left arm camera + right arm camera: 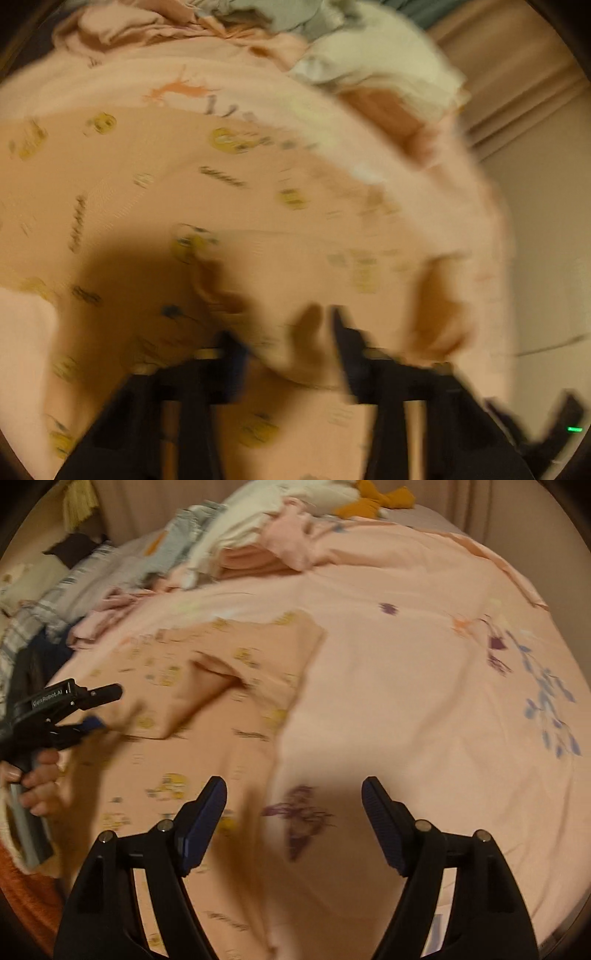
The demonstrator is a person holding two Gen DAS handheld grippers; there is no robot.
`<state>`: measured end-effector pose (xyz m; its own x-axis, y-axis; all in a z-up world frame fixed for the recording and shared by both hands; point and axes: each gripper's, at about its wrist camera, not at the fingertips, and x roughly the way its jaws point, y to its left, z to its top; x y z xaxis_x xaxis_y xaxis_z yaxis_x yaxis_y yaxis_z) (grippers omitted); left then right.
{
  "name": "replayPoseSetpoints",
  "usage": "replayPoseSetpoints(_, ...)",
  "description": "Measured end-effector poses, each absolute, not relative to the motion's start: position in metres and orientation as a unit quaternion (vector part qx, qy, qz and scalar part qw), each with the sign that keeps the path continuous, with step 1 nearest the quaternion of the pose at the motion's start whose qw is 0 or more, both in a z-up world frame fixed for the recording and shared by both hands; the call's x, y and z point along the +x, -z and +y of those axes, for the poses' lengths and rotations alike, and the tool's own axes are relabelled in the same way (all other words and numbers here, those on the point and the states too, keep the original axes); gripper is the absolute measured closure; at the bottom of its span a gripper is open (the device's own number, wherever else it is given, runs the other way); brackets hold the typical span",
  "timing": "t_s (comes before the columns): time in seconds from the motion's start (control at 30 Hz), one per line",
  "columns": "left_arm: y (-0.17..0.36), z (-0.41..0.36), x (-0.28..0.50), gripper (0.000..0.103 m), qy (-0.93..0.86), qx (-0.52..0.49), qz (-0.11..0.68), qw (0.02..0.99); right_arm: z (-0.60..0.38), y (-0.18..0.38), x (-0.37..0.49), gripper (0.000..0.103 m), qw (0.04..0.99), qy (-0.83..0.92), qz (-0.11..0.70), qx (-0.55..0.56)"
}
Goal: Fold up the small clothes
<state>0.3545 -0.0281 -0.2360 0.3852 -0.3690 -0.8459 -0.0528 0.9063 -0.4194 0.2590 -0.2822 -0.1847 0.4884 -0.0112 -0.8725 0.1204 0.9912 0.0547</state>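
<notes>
A small peach garment with yellow cartoon prints (207,701) lies spread on the pink bed cover, one part folded over itself. In the left wrist view the garment (155,192) fills the frame, blurred. My left gripper (288,332) has a fold of this garment between its fingers; from the right wrist view the left gripper (99,709) sits at the garment's left edge with jaws nearly together. My right gripper (293,805) is open and empty above the bed cover, just right of the garment.
The pink flowered bed cover (424,672) fills the bed. A pile of other clothes (236,535) lies at the far side, with an orange item (373,500) beyond. Striped bedding (55,602) lies far left. A curtain (524,85) hangs at the right.
</notes>
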Motion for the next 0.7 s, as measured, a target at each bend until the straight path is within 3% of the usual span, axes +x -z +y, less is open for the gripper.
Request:
replayPoseSetpoints(0.03,0.237,-0.031,0.357,0.088,0.083,-0.182,0.543,0.816,-0.283,0.187,0.262,0.027,0.863,0.037,0.5,0.061)
replayPoseSetpoints(0.2,0.22,-0.027,0.36,0.09,0.059,-0.193,0.499,0.843,-0.263,0.21,0.304,0.029,0.868,-0.009,0.491,0.072)
replayPoseSetpoints(0.23,0.218,-0.025,0.361,0.09,0.061,-0.194,0.494,0.846,-0.258,0.215,0.312,0.04,0.869,0.003,0.491,0.061)
replayPoseSetpoints(0.27,0.213,-0.022,0.363,0.09,0.059,-0.191,0.487,0.85,-0.255,0.222,0.323,0.057,0.867,0.035,0.496,0.046)
replayPoseSetpoints(0.3,0.206,-0.016,0.361,0.09,0.052,-0.183,0.476,0.858,-0.255,0.225,0.328,0.102,0.862,0.053,0.502,0.048)
replayPoseSetpoints(0.43,0.182,0.012,0.364,0.091,-0.022,-0.114,0.414,0.903,-0.278,0.22,0.321,0.099,0.869,0.044,0.477,0.126)
replayPoseSetpoints(0.7,0.231,0.039,0.372,0.09,-0.011,-0.106,0.488,0.866,-0.273,0.242,0.3,0.099,0.865,0.048,0.492,0.09)
